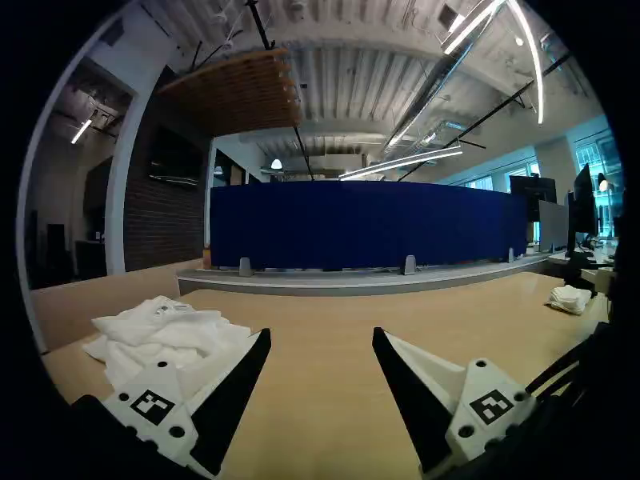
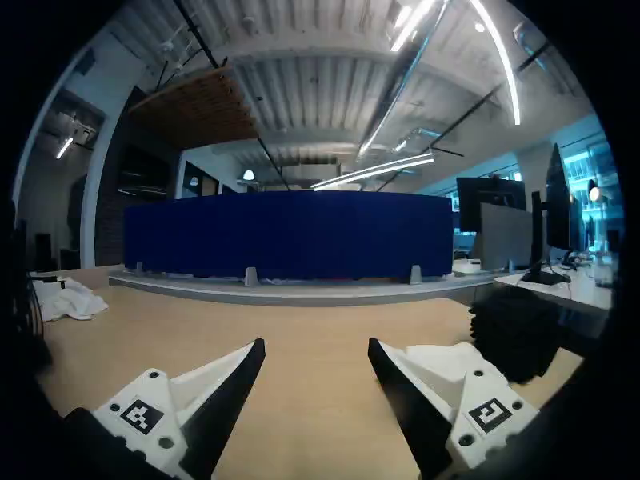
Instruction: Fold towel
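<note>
A wooden table is stretching toward a blue divider. A crumpled white towel is lying on it, just beyond one finger of the left gripper. That gripper and the right gripper are hovering with fingers apart, holding nothing.

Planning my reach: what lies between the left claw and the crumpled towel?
Nothing: left gripper view shows the towel just past the left claw, on bare table.

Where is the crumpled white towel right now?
The crumpled white towel lies on the wooden table, lower left in the left gripper view, beside the left gripper.
</note>
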